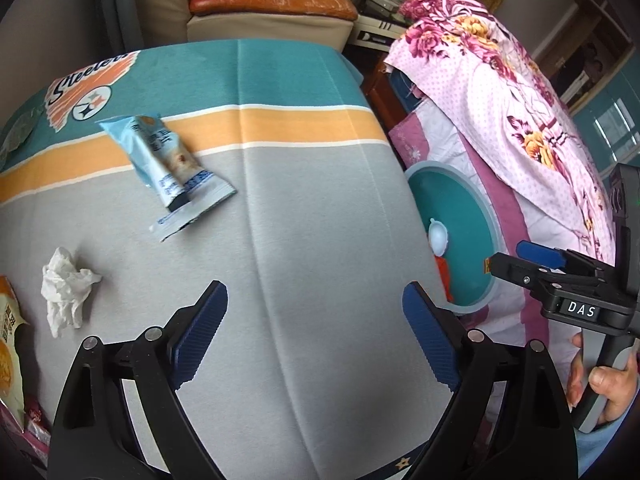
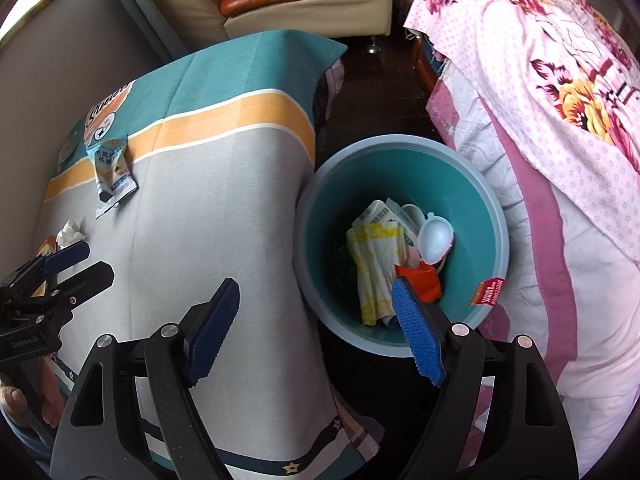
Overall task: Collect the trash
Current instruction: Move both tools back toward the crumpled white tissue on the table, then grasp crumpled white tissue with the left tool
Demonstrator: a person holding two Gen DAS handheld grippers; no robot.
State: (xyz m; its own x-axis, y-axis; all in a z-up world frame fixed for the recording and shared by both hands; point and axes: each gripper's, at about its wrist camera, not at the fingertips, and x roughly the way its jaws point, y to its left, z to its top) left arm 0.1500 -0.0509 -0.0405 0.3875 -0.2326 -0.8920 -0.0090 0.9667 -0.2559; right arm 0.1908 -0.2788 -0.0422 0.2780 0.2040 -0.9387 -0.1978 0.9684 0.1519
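The right gripper (image 2: 316, 332) hung over the edge of the teal bin (image 2: 492, 216) w/ jaws spread & nothing between them; the bin, on the floor between the cloth-covered table (image 2: 224, 208) & the bed, already held paper, a white plastic lid & an orange scrap. The left gripper (image 1: 316, 332) was likewise agape & empty, pointing down at bare grey cloth. Trash left on the table: a pale blue snack wrapper (image 1: 168, 160) near the orange stripe; a crumpled white tissue (image 1: 66, 290) nearer the left edge; a yellow snack bag (image 1: 10, 344) at the far left, mostly cut off. Judged best next: left gripper takes the tissue, being closest; come down straight over it, pads either side of the bulk, close fully since it's soft; the flat wrapper probably needs pinching at its raised middle fold, not the edges; carry over the bin rim before letting go.
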